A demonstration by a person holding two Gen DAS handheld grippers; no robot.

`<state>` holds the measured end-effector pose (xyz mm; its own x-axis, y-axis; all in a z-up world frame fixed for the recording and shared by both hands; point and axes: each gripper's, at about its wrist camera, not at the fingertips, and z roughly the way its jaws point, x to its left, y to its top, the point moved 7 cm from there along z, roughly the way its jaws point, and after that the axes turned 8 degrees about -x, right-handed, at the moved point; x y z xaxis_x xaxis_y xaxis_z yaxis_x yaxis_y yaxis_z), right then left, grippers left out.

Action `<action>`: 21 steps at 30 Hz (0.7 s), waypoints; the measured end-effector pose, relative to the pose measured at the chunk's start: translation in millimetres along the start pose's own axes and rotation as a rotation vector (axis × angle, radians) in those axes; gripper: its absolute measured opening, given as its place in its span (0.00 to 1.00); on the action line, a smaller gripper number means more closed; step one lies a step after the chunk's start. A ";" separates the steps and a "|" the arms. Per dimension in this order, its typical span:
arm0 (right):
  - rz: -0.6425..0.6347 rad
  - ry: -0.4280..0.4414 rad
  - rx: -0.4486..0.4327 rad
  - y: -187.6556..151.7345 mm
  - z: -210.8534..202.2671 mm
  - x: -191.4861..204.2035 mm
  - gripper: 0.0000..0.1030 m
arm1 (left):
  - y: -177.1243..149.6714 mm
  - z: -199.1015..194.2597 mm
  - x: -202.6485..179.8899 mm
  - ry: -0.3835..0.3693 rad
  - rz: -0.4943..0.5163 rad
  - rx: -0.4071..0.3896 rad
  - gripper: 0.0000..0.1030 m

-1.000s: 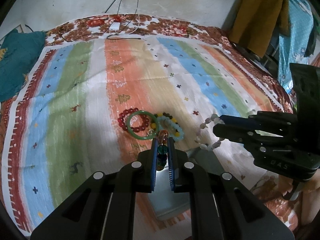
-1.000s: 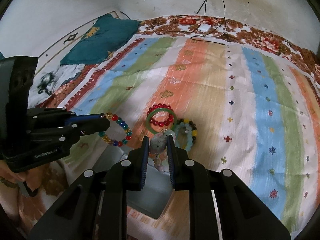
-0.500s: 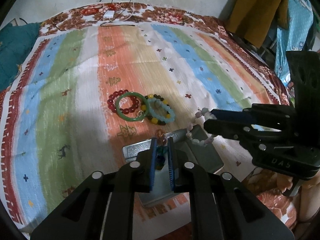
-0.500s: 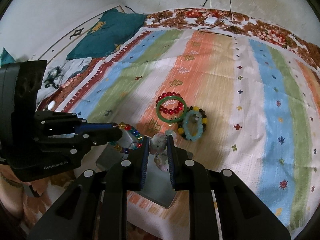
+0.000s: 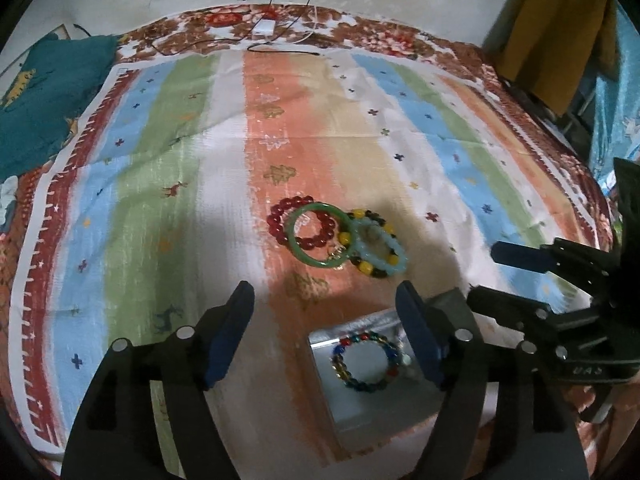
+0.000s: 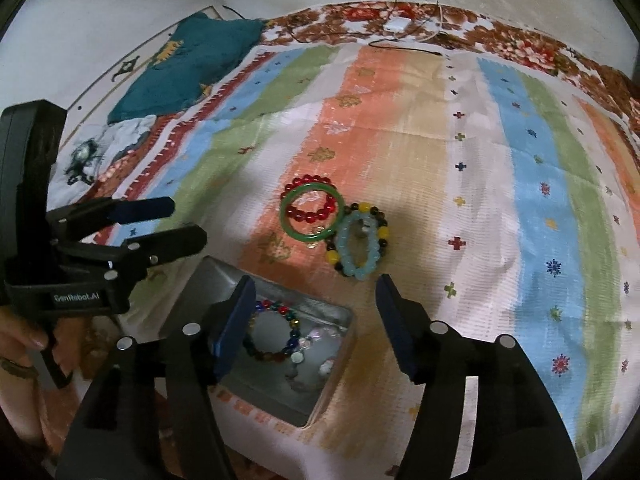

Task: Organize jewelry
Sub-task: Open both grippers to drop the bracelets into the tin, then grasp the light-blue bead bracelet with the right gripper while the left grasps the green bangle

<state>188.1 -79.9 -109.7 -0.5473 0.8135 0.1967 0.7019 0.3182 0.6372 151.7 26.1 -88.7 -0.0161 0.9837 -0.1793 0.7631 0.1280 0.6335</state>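
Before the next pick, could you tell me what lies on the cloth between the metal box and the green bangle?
Nothing: in the right wrist view only bare striped cloth separates the box from the bangle.

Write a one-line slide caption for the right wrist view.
Open right gripper above a metal tin holding a multicoloured bead bracelet; four bracelets remain on the striped cloth.

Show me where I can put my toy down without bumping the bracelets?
Two bare patches: the striped blanket right of the light blue bracelet, and the green stripe left of the red beads. It is crowded around the green bangle and in the metal tin, beneath both open grippers.
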 end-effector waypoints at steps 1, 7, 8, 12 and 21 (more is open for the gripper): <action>0.002 -0.007 0.004 1.1 2.2 -1.9 0.65 | 2.4 2.7 0.5 0.007 0.004 0.003 0.72; 0.034 -0.019 0.029 5.4 13.2 -12.9 0.70 | 7.6 16.4 3.7 0.036 0.033 0.023 0.82; 0.043 -0.019 0.034 6.6 15.8 -14.9 0.71 | 8.4 18.6 4.6 0.040 0.036 0.026 0.83; 0.070 -0.017 0.054 10.0 25.4 -21.0 0.72 | 15.1 28.9 12.1 0.051 0.030 0.041 0.83; 0.077 -0.044 0.103 10.8 43.9 -31.9 0.72 | 27.9 48.5 17.0 0.055 0.022 0.063 0.84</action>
<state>233.1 -81.0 -141.8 -0.4709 0.8572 0.2084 0.7857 0.3001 0.5409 204.1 40.3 -110.6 -0.0331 0.9918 -0.1232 0.8028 0.0998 0.5878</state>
